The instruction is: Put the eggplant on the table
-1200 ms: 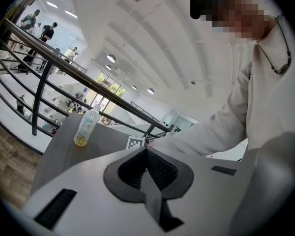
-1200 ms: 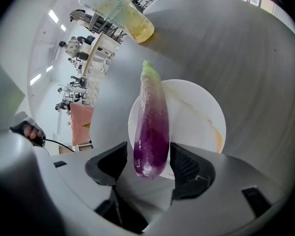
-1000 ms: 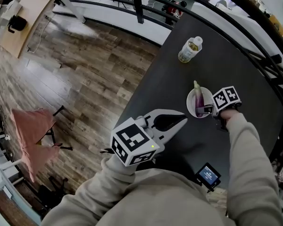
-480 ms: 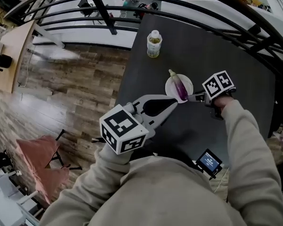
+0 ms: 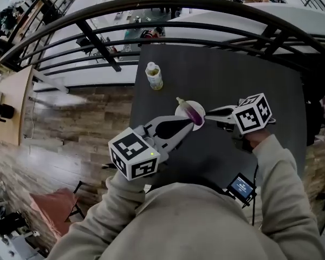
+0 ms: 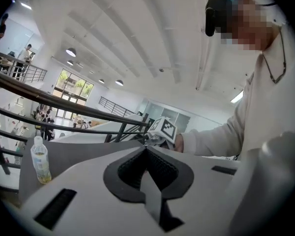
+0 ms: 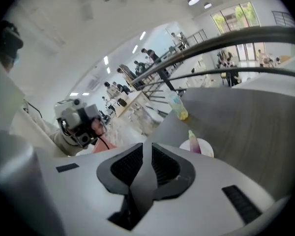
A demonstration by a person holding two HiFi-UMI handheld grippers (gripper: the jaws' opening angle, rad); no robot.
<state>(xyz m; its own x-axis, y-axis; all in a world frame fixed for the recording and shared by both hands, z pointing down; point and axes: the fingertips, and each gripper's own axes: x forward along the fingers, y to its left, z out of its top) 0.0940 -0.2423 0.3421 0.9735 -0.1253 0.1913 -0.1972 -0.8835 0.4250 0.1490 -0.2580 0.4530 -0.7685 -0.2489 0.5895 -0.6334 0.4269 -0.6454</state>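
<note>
The purple eggplant [image 5: 193,113] lies on a small white plate [image 5: 183,110] in the middle of the dark table [image 5: 233,69]; the right gripper view shows the eggplant [image 7: 193,144] and its plate [image 7: 205,147] below the jaws. My right gripper [image 5: 207,114] hovers just right of the plate. Its jaws have just been closing to a narrow gap, with nothing between them [image 7: 147,144]. My left gripper [image 5: 196,125] is shut and empty, raised at the plate's near side. From the left gripper [image 6: 146,147] I see the right gripper's marker cube [image 6: 163,129] straight ahead.
A plastic bottle [image 5: 154,76] of yellowish drink stands at the table's far left corner. Black railings [image 5: 151,15] curve behind the table. A small device with a lit screen [image 5: 241,187] hangs by my right side. Wooden floor [image 5: 86,134] lies left of the table.
Both grippers have risen. The right gripper left the eggplant's near end and drew back to the plate's right, its jaws narrowing. The eggplant stays on the plate. The head view swung.
</note>
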